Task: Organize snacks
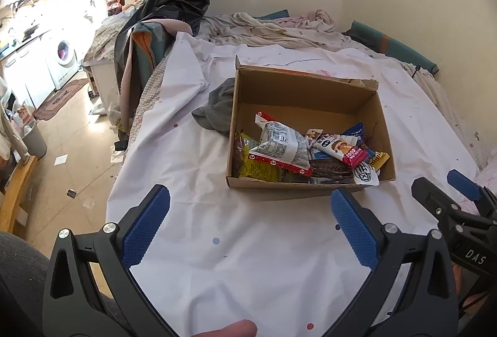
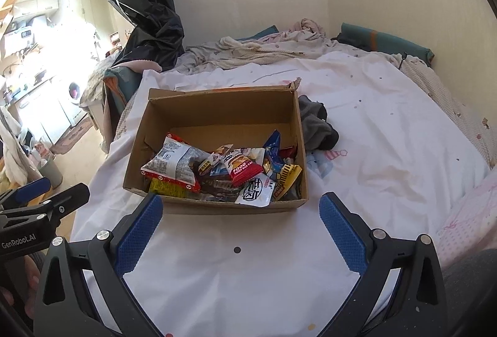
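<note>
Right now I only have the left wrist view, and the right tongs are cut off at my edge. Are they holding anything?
Observer: No. The right tongs stand open and empty, with their tips just short of the box.
Operator: Any marking on the sheet right of the box? Its wall blocks me.
Observer: Yes, a pale cartoon print with a pink party hat lies on the sheet, close to that wall.

"FOOD" on red snack packet [image 2: 243,170]; "GenRobot.AI" on left gripper [image 2: 34,206]; "DAS" on right gripper [image 1: 447,197].
</note>
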